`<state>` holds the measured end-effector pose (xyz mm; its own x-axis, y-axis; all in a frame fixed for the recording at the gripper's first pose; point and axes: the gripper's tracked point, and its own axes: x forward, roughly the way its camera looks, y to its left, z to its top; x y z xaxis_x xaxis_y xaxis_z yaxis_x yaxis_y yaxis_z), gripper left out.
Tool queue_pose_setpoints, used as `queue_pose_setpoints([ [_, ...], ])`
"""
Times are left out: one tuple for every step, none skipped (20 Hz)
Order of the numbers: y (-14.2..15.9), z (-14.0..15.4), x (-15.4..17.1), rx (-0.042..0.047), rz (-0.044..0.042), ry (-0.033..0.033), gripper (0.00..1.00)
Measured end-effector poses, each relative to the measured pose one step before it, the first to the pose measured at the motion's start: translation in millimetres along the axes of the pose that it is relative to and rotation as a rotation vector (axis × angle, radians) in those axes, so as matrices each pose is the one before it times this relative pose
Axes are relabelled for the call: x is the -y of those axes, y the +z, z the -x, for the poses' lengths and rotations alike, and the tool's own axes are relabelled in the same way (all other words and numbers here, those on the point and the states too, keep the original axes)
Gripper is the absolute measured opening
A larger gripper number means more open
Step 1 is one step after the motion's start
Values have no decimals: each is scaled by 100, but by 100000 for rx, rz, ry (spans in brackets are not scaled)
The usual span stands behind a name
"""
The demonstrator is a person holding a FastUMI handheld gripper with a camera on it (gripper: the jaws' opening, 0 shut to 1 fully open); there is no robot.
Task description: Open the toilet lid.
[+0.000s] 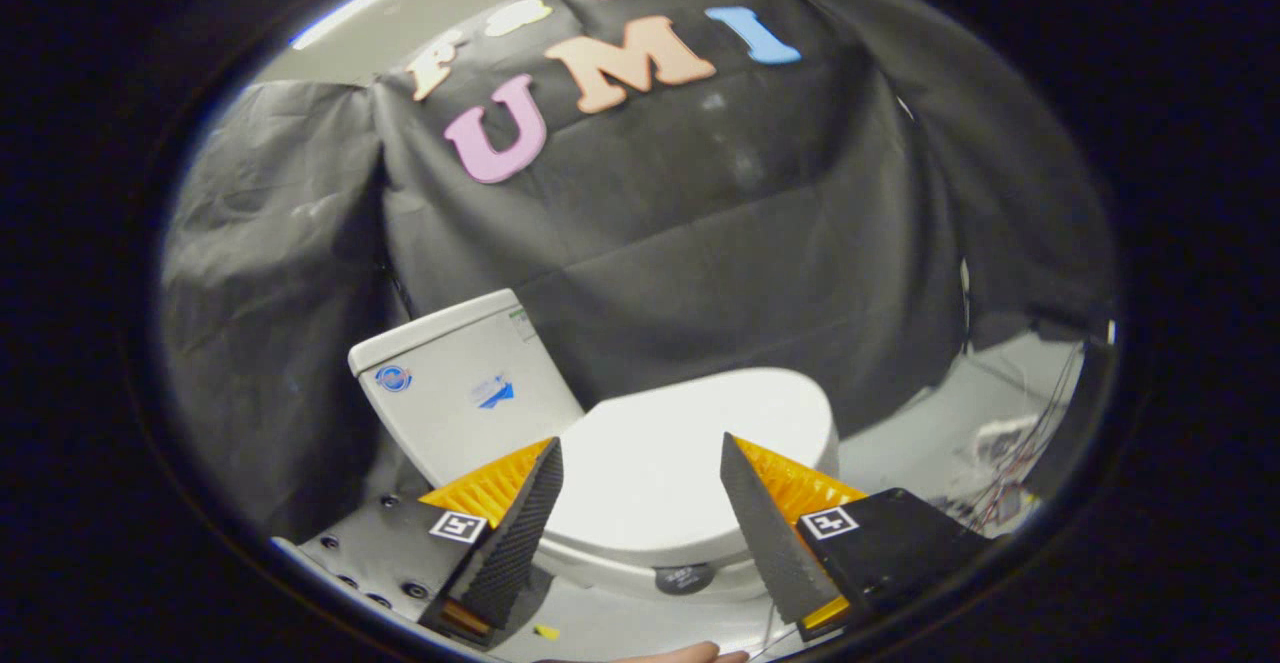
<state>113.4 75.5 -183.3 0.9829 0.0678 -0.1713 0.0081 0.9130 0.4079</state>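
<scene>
A white toilet stands ahead of me with its lid (690, 453) lying flat and closed over the bowl. Its white tank (455, 393) rises to the left of the lid, against the black cloth wall. My gripper (640, 453) is open, hovering above the lid with nothing between its fingers. The left finger (515, 528) and the right finger (765, 528), black ribbed pads with orange backs, frame the lid's near part. I cannot tell if they touch it.
A round dark button or cap (684, 577) sits at the toilet's near side below the lid. Tangled wires (1005, 463) lie on the light floor to the right. A metal plate with bolts (375, 553) lies on the left. A hand (690, 654) shows beneath the fingers.
</scene>
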Motion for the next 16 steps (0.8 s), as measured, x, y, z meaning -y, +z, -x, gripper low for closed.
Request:
queue_pose_setpoints([
  [-611,10,383,426,-2436,-843,98],
  [-1077,49,1031,-3297,-4007,-2871,97],
  [-1027,116,992,-2002,-5589,-1504,97],
  [-731,-216,559,-259,-6625,-799,97],
  [-505,-88,366,-691,-7675,-338,97],
  [-560,-305,818,-408,-7543,-1368,96],
  [-671,-159,994,-609,-7961,-1443,96],
  [-587,-285,735,-483,-9191,-1119,96],
  [-587,-207,921,-463,-9254,-1066,96],
  [-450,-93,712,-938,-6826,-452,96],
  [-300,-144,365,-248,-4129,354,96],
  [-418,-160,21,-977,-2659,1204,96],
  [-390,-149,218,-1831,-1683,198,96],
  [-583,-129,315,-3047,-675,-1490,96],
  [-1308,-486,733,-5731,431,-2999,91],
  [-863,771,536,-4861,1456,-1824,85],
])
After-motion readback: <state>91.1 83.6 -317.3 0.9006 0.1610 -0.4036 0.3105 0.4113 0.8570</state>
